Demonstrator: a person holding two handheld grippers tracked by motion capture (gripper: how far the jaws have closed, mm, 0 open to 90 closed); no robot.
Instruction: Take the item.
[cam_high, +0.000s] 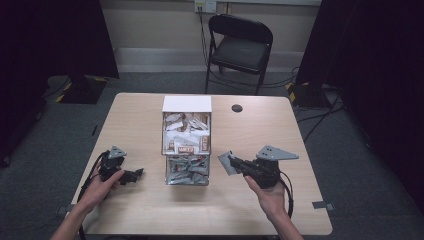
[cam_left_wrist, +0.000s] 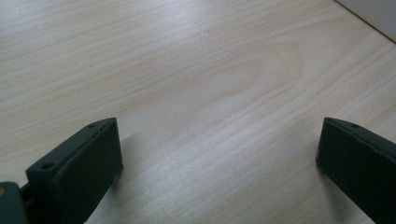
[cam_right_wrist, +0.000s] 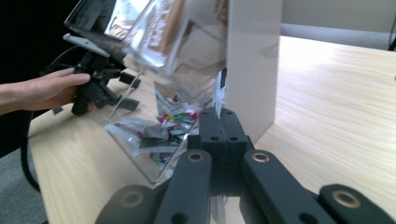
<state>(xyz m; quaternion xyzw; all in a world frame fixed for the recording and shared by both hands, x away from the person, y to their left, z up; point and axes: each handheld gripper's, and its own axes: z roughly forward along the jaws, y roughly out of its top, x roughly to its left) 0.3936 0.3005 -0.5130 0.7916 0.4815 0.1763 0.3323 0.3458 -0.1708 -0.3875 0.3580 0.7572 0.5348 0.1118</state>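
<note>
black right gripper (cam_right_wrist: 223, 116) pinching thin silvery packet (cam_high: 226, 163), clear acrylic dispenser (cam_high: 187, 145)

black tongs (cam_high: 136, 174) – matte jaws with screw holes, grey three-cornered plates, trailing black cables, bare forearms

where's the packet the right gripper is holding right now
In the high view the silver packet sits pinched in the right gripper, just right of the clear dispenser's lower bin, above the table.

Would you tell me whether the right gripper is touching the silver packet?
Touching: the right gripper view shows the right gripper shut on the silver packet.
</note>
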